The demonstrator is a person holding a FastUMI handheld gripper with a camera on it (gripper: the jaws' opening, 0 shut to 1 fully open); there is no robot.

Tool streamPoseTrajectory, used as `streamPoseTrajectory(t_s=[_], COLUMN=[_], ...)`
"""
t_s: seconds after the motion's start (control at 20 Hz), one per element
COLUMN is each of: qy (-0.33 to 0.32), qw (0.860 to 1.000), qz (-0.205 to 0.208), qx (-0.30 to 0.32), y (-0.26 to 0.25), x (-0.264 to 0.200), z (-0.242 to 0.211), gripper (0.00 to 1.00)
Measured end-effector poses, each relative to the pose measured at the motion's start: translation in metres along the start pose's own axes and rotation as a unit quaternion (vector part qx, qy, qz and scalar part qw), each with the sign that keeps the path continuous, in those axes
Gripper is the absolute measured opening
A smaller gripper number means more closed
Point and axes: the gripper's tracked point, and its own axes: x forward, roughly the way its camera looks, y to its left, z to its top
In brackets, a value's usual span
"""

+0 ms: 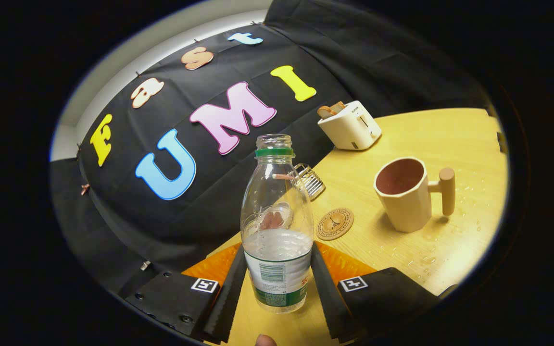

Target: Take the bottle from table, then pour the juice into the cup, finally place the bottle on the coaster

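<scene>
Warm overhead light is glaring off the wet table (450,144), the cup (404,194) is casting a soft shadow, fisheye is bending edges, and the rim is darkening.

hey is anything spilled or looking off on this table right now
Yes. Clear droplets lie scattered on the wooden table, around the base of the cup and toward the gripper, which looks like spilled liquid. The uncapped bottle stands upright between the fingers, about half full. The coaster looks dry.
</scene>
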Motion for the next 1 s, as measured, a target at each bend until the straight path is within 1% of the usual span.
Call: streamPoseTrajectory(t_s=[0.15,0.3,0.55,1.0], qy=[0.005,0.012,0.012,0.008], qw=[0.999,0.994,0.981,0.959], qz=[0.0,-0.003,-0.01,-0.028], qx=[0.053,0.108,0.194,0.281], y=[-0.004,-0.008,-0.02,-0.035], x=[0.005,0.009,0.015,0.029], z=[0.0,0.0,0.005,0.005], gripper=[0.76,0.76,0.76,0.76])
